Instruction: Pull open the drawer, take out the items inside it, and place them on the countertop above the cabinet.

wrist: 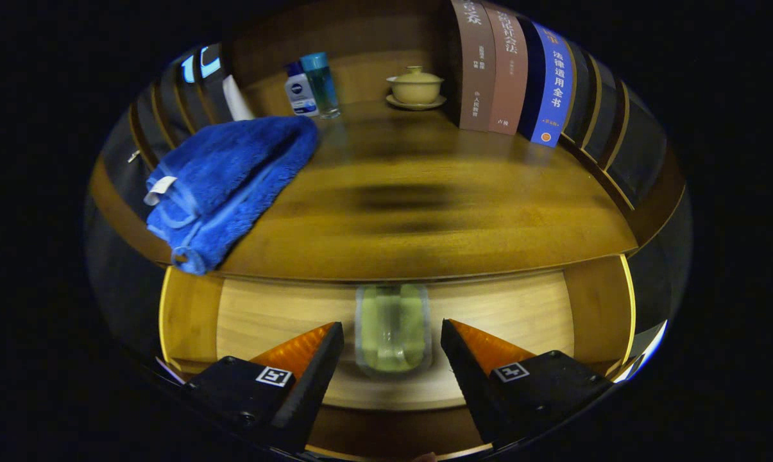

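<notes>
— Drawer (271,314)'s already out. See the green container (392,328) lying in it, below the countertop (424,218)?
— Yes, the gripper (392,353) hangs over it, jaws spread, touching nothing. It'll need lowering, then closing.

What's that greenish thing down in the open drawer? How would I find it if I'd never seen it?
Start at the wooden countertop with the blue towel and the books. Just below its front edge is the open drawer, pale wood inside. The pale green see-through container lies there, blurred, between the open gripper fingers, the one green thing in the drawer.
</notes>
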Available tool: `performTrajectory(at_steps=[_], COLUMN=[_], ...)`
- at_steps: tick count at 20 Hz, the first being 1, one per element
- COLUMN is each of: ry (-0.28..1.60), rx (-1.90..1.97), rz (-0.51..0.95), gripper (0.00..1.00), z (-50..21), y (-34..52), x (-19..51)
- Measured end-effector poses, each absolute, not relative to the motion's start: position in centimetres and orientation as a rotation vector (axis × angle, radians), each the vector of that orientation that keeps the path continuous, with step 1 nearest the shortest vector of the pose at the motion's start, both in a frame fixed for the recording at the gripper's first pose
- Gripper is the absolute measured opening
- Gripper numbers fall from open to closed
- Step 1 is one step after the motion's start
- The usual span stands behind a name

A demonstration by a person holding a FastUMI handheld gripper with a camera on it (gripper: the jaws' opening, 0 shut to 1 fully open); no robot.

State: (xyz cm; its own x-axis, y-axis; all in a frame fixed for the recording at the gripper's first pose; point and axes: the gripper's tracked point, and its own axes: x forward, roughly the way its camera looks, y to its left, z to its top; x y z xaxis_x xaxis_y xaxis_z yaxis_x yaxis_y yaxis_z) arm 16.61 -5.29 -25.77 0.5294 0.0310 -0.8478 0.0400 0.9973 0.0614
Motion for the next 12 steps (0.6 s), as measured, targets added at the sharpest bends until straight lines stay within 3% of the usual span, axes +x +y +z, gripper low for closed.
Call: performTrajectory(at_steps=[4,7,12], ry=[1.082,1.075,1.090], rx=[0.094,0.108,0.151], rz=[-0.010,-0.006,0.026], gripper=[0.50,0.22,0.22], z=[-27.8,-28.2,-25.8], y=[-4.6,-4.4,-3.8], x=[16.1,15.8,14.1])
